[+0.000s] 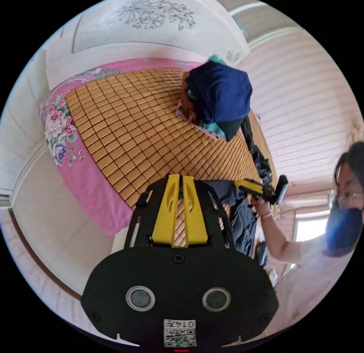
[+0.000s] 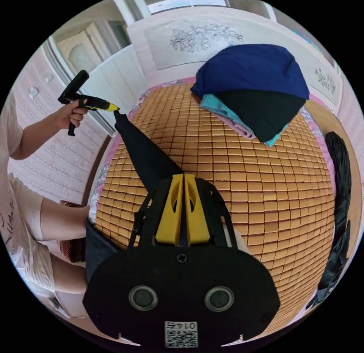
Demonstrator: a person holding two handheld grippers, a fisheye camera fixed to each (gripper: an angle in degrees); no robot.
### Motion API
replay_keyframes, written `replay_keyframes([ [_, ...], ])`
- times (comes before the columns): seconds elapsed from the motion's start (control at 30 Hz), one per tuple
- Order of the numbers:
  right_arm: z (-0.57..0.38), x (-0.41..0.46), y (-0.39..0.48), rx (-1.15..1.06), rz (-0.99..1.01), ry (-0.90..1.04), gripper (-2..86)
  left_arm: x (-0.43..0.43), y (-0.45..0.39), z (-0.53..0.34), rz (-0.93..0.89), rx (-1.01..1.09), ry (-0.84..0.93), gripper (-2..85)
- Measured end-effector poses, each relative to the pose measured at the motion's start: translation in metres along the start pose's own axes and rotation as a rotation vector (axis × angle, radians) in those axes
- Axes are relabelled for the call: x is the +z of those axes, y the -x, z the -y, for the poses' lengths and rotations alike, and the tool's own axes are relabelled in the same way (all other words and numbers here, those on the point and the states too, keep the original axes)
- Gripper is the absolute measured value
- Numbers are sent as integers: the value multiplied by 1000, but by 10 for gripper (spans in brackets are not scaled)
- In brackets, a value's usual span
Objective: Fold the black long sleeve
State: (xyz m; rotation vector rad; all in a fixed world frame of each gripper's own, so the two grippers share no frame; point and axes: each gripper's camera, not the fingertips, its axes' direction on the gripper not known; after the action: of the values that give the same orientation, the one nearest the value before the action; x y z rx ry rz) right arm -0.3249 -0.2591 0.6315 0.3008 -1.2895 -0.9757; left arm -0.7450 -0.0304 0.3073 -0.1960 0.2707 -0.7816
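Note:
The black long sleeve [image 2: 146, 156] hangs stretched between both grippers above a bamboo mat. My right gripper [image 2: 184, 174] is shut, with dark cloth pinched at its tips. My left gripper [image 2: 113, 109], held up in a hand at the upper left, is shut on the garment's other end. In the left gripper view, my left gripper [image 1: 181, 176] has its jaws closed. The black long sleeve [image 1: 242, 216] runs off to the right, where the right gripper [image 1: 237, 183] grips it and folds of it hang down.
A pile of folded clothes [image 2: 250, 87], navy on top, lies at the far side of the bamboo mat [image 2: 246, 186]. Another dark garment [image 2: 339, 201] trails along the mat's right edge. A pink floral sheet [image 1: 87, 178] borders the mat. The person [image 2: 22, 178] stands at the bedside.

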Motion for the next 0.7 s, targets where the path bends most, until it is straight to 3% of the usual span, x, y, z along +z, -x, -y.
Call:
replay_keyframes([
  [0.1,19,32,-13,95,-105,121,12,26,-1,13,135,35,36,41],
  [0.27,38,33,-3,97,-153,119,34,83,-19,-2,377,167,166,61],
  [0.4,45,10,1,118,-214,87,48,114,-27,-4,433,237,205,67],
  [0.53,24,-35,-24,253,-302,55,50,116,-41,-5,453,299,250,2],
  [0.7,-22,-58,-75,459,-277,193,93,116,-44,-5,453,282,259,-9],
])
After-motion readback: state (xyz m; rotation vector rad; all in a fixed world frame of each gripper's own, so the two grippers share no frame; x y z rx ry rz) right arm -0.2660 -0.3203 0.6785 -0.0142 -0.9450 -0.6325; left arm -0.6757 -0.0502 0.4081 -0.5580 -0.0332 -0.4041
